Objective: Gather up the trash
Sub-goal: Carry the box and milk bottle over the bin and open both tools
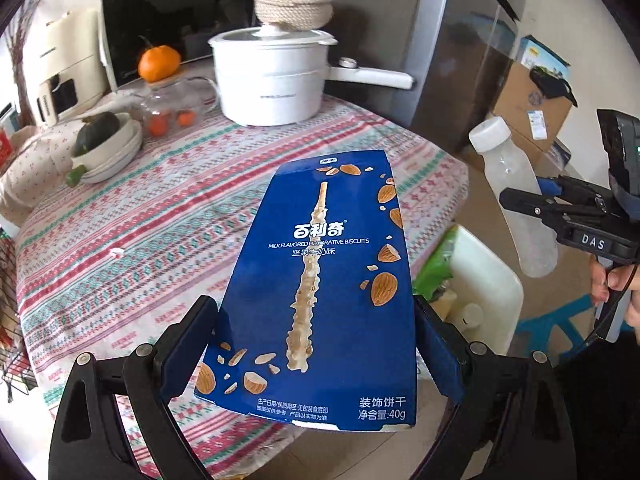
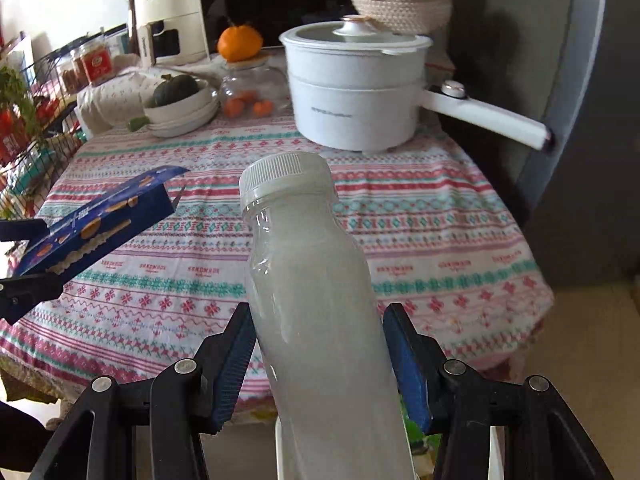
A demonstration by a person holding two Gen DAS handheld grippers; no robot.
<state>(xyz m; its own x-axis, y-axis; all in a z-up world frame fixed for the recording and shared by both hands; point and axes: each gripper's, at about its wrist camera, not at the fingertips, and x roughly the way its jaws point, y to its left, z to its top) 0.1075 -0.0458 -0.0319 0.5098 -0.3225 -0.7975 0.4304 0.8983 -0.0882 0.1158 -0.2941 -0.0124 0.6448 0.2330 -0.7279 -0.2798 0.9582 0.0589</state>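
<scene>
My left gripper point(image 1: 316, 344) is shut on a flat blue biscuit box point(image 1: 320, 280), held above the edge of the patterned tablecloth point(image 1: 120, 240). My right gripper point(image 2: 320, 356) is shut on a cloudy plastic bottle point(image 2: 316, 300) with a white cap, its blue pads point(image 2: 236, 364) pressing both sides. In the left wrist view the bottle point(image 1: 516, 204) and the right gripper point(image 1: 532, 204) hang at the right, above a white bin point(image 1: 488, 288) on the floor with green packaging inside. In the right wrist view the blue box point(image 2: 100, 216) shows at the left in the left gripper point(image 2: 24, 256).
On the table stand a white pot point(image 1: 272, 76) with a long handle, a woven basket point(image 1: 294, 2), an orange point(image 1: 158, 63) on a glass jar, stacked bowls point(image 1: 108, 148) with a dark squash, and a cream appliance point(image 1: 68, 60). A cardboard box point(image 1: 532, 104) and a blue stool point(image 1: 556, 320) sit right.
</scene>
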